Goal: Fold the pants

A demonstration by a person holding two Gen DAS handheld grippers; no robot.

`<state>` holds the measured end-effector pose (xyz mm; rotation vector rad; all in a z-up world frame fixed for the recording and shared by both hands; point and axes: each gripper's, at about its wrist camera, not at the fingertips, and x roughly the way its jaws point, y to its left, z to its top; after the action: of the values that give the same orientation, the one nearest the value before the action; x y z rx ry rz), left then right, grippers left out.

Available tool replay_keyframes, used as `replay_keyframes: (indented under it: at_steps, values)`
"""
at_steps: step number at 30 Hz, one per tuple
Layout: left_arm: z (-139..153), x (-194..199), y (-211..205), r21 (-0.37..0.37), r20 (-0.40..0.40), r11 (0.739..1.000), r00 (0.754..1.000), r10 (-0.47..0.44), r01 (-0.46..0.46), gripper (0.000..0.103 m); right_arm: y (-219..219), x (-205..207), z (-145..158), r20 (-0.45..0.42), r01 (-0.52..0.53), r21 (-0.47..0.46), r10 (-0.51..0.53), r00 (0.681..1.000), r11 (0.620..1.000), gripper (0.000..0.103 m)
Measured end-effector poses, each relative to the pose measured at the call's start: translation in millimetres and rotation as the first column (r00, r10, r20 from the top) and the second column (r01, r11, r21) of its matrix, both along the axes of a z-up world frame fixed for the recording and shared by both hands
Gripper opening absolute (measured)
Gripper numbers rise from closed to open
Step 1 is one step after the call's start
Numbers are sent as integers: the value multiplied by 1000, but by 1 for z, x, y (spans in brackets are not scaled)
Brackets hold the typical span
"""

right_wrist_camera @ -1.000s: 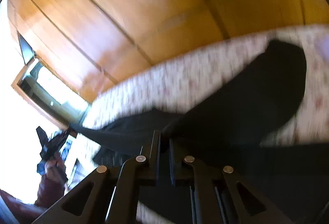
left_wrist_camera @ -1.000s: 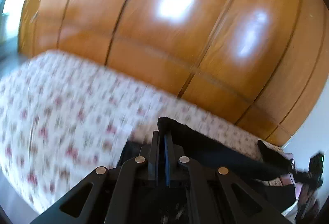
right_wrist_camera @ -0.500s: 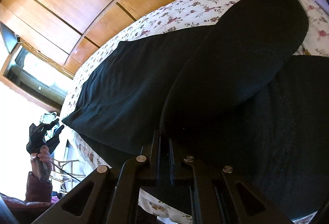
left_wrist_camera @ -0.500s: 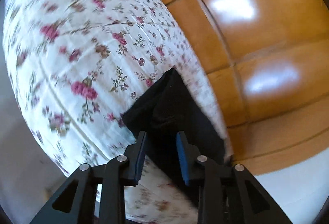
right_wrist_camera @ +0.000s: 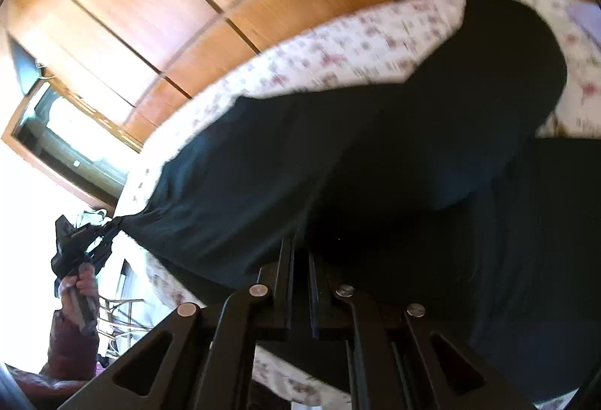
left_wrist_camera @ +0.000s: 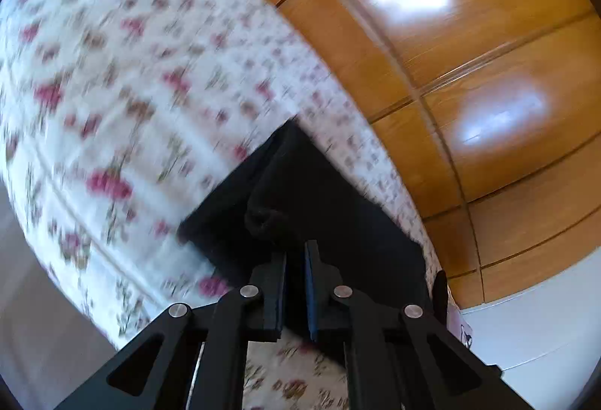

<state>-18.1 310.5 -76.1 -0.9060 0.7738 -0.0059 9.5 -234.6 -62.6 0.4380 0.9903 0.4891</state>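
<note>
Black pants (right_wrist_camera: 375,154) lie spread on a flowered bedsheet (left_wrist_camera: 112,79). In the left wrist view my left gripper (left_wrist_camera: 295,252) is shut on a bunched corner of the pants (left_wrist_camera: 300,192), with cloth pinched between the pads. In the right wrist view my right gripper (right_wrist_camera: 300,252) is shut on the near edge of the pants, the cloth stretched from it toward my left gripper (right_wrist_camera: 80,244) at far left, which pulls the fabric taut. A leg end curves off to the upper right (right_wrist_camera: 507,45).
A glossy wooden wardrobe (left_wrist_camera: 469,53) runs along the far side of the bed. A window (right_wrist_camera: 71,132) shows at left in the right wrist view. The bed edge and floor (left_wrist_camera: 30,316) lie lower left in the left wrist view.
My left gripper was open around the pants corner half a second ago and has closed on it. The cloth is now pulled taut between both grippers; the right gripper stays shut.
</note>
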Motion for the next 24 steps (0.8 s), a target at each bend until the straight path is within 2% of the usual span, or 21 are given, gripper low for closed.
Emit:
replay_keyframes:
  at_steps: [2, 4, 12, 16, 19, 22, 24]
  values:
    - [13, 2, 3, 30, 41, 1000, 999, 1, -2, 8, 0, -8, 11, 20, -19, 3, 19, 1000, 1000, 7]
    - [16, 7, 6, 60, 41, 998, 999, 5, -7, 8, 1, -16, 11, 11, -35, 2, 35, 999, 999, 6]
    - [-19, 1, 17, 68, -67, 997, 997, 39, -35, 7, 13, -35, -28, -107, -52, -1, 52, 993, 999, 6]
    - [-33, 4, 17, 86, -107, 996, 993, 41, -32, 7, 16, -36, -35, -112, -78, -35, 73, 991, 996, 6]
    - [-40, 3, 20, 68, -143, 997, 988, 57, -48, 12, 14, -32, -43, -139, -81, 3, 81, 987, 997, 7]
    - [-33, 0, 22, 105, -176, 992, 981, 83, -65, 27, 4, -33, -32, -136, -130, 5, 130, 982, 991, 18]
    - [-23, -4, 26, 153, -195, 982, 971, 136, -107, 29, -9, -32, -17, -116, -125, -74, 116, 986, 989, 40]
